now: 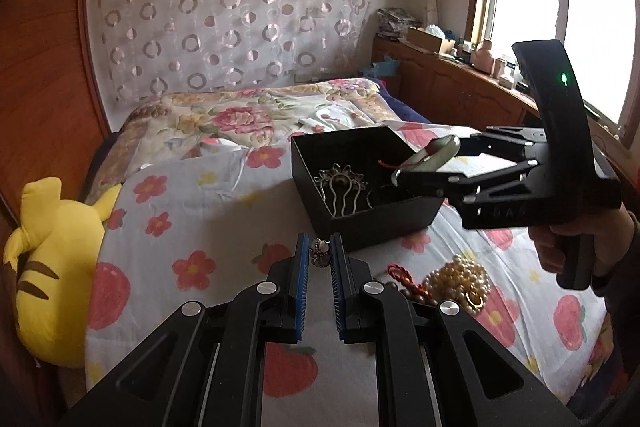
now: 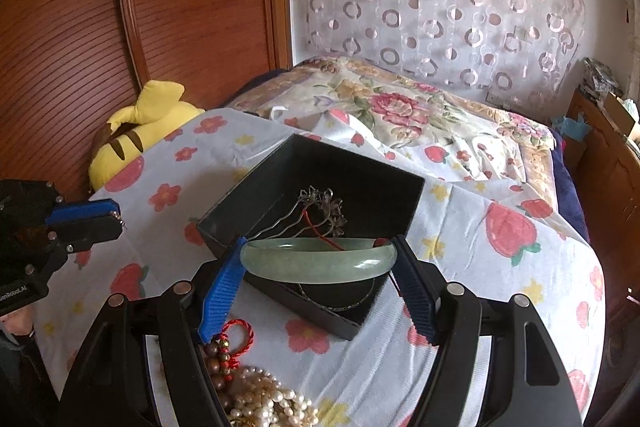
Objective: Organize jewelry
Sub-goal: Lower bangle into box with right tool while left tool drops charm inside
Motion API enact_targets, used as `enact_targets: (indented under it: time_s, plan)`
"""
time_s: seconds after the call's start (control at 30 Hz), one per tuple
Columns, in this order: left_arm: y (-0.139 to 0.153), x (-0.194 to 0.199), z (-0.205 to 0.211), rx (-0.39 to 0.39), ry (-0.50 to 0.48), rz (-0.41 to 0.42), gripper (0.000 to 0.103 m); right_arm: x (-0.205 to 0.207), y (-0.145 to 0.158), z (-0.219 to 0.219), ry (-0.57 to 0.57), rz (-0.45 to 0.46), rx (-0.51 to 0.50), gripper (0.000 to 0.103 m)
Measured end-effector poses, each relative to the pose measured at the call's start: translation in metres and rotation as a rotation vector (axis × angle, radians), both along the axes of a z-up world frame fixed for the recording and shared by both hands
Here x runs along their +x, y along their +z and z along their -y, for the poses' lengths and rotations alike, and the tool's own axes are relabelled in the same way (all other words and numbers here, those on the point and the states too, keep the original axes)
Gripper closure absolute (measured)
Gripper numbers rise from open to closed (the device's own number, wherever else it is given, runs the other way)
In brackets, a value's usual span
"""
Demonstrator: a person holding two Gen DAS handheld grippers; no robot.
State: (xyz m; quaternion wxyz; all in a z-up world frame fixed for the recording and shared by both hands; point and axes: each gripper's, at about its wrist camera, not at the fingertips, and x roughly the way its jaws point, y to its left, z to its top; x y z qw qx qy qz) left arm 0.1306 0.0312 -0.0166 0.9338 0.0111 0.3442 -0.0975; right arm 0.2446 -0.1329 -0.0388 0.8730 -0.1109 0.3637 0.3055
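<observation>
The right gripper (image 2: 320, 259) is clamped on a pale green jade bangle (image 2: 319, 261), held over the near edge of the open black box (image 2: 372, 187) (a silver hair comb (image 2: 320, 207) lies inside). The left gripper (image 1: 320, 253) holds a small ring (image 1: 320, 251) between its pads, near the box. Pearls (image 1: 460, 277) and a red cord (image 1: 400, 275) lie on the strawberry-print sheet (image 1: 200, 211) to its right.

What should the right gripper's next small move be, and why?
Probably lower a little and open. The right gripper holds the green bangle over the black box, where a hairpin already lies; the left gripper holds a small piece.
</observation>
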Motion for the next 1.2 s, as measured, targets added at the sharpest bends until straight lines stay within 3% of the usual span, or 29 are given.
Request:
enact_targets:
  time_s: [0.5,1.1,1.17,1.2]
  plan:
    - [0.003,0.036,0.014,0.018,-0.004,-0.01,0.093,0.003,0.001,0.003,-0.009,0.002,0.003,0.028]
    - [-0.004,0.086,0.046,0.036,-0.031,-0.04,0.093,-0.022,0.002,0.064,-0.062,0.011,0.029,0.028]
    - [-0.004,0.087,0.046,0.027,-0.021,-0.034,0.083,-0.026,0.001,0.067,-0.063,0.007,0.038,0.028]
    - [-0.004,0.086,0.044,0.018,-0.015,-0.031,0.07,-0.029,0.0,0.069,-0.064,0.005,0.045,0.028]
